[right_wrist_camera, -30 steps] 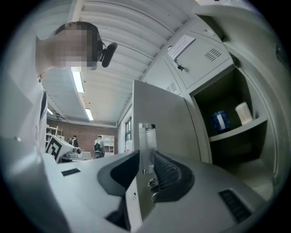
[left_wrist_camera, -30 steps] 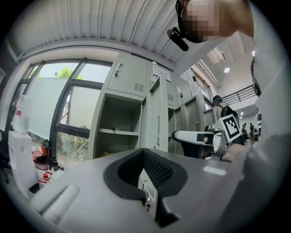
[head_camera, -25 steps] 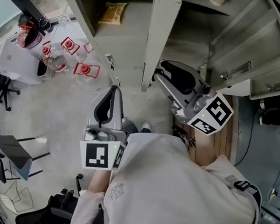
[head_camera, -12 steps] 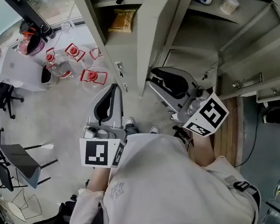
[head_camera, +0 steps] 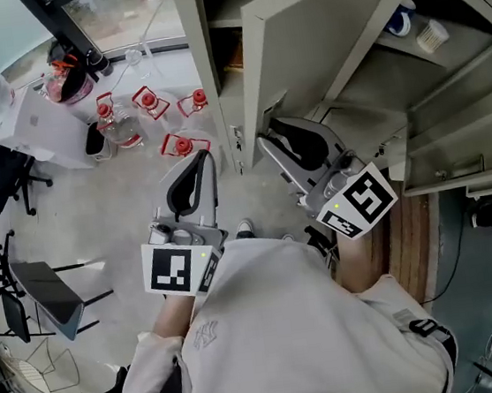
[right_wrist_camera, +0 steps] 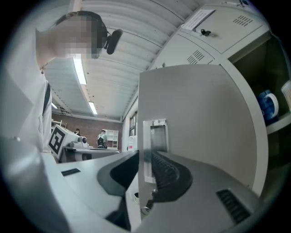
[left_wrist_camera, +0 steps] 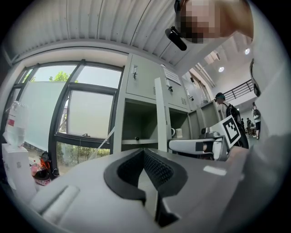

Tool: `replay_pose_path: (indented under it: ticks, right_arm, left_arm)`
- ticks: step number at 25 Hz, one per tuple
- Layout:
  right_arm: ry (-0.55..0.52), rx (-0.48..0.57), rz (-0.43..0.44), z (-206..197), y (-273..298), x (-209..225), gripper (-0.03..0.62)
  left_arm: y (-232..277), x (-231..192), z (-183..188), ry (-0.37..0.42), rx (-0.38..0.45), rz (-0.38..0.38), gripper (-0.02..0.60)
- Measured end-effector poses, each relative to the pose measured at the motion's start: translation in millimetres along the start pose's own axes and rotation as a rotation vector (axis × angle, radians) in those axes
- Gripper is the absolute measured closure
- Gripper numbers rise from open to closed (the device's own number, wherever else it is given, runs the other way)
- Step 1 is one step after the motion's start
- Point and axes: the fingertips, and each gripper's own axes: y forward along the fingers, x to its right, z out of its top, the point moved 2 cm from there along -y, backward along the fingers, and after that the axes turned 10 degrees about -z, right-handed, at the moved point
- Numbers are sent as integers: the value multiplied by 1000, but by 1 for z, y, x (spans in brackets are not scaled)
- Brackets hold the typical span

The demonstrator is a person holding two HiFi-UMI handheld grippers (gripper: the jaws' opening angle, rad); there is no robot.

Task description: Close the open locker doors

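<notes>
The right gripper [right_wrist_camera: 146,154], low in the centre of its own view, pinched the free edge of the tall beige sheet-metal locker door [right_wrist_camera: 200,113] at its silvery latch plate [right_wrist_camera: 154,136]. The door stood ajar at the upper right of the head view. The left gripper [head_camera: 203,156] was pressed together on nothing. Closing probably called for following the hinge arc and letting go before the edge met the frame. No writing was legible; the white cube [head_camera: 357,207] bore only black square patterns.
</notes>
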Motion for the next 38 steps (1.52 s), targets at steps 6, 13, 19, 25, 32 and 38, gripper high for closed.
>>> replay_pose_path:
  ticks: [6, 13, 19, 25, 32, 38]
  right_arm:
    - [4, -6, -47, -5, 29, 5, 508]
    - [-25, -24, -120, -7, 64, 15, 508]
    - [-45, -23, -197, -13, 86, 31, 508]
    - [-61, -42, -274, -21, 104, 49, 508]
    - [-93, -56, -309, -25, 125, 66, 508]
    - [-101, -61, -336, -27, 136, 76, 508]
  left_arm:
    - [-6, -24, -1, 0, 3, 10, 580]
    - [-6, -42, -1, -15, 5, 10, 580]
    - [-8, -50, -4, -20, 8, 18, 580]
    - [-10, -58, -4, -24, 12, 21, 580]
    - [-9, -68, -5, -26, 13, 25, 580]
    - [-7, -77, -7, -30, 12, 28, 580]
